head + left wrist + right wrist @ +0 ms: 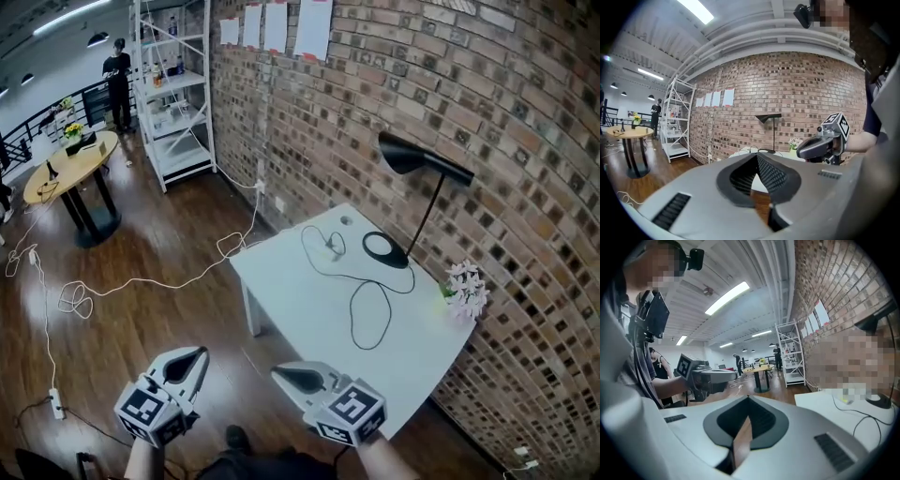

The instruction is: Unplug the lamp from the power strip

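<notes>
Approach stage, by the look of things: standing off, nothing touched yet.

Nearest, held low and side by side in front of the body: left gripper (201, 353) and right gripper (278, 374), wrists roughly level, marker cubes turned up toward the head camera, tips pointing away toward the far side. Fingers of each pressed together at the tips, pinching nothing, with only floor and surface showing beyond them in the two gripper views. Right one hanging just beside the near edge of the white surface (300, 314), left one out over the wooden floor (178, 244).

Down on the floor at near left: a white power strip (56, 403), with its white cable (141, 281) trailing off across the boards toward the brick wall (525, 112).

Further out, on the surface: black cord (361, 298) lying in loose loops, running from the lamp base toward the far left part and ending at the plug (331, 247). Too small to tell whether seated in a socket there or lying free.

Farthest, at far right against the wall: the black lamp (417, 161), upright.

Called for next, as a judgement: closing in on the plug end, spreading one pair of fingers to take the plug body, bracing whatever holds it with the other, then pulling straight out rather than tugging the cord.
</notes>
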### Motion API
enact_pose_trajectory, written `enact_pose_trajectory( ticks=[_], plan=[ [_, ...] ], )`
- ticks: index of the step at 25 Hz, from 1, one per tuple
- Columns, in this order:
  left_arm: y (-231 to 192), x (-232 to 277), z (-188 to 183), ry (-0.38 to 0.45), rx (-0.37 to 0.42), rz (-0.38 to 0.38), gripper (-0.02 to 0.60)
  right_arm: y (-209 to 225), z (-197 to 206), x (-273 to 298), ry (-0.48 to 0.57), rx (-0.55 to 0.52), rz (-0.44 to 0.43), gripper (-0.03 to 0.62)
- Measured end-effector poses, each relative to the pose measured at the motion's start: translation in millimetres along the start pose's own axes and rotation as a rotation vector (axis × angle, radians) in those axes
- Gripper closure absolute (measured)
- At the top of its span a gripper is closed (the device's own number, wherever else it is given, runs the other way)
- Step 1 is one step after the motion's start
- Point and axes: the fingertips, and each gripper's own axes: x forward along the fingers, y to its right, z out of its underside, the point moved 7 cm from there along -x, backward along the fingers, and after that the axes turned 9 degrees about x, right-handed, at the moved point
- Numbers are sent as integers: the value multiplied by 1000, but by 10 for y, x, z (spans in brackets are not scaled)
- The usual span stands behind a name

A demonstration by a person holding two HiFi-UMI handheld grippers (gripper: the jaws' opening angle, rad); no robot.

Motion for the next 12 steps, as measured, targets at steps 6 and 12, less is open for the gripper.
enact_pose_trajectory(
  ticks=[6,12],
  plan=[
    [-416,91,50,55,-9,66,583,-95,-230,307,-7,-106,77,591],
    [-813,31,160,76,-56,78,586,-210,-291,621,-71,-153,141,591]
  ],
)
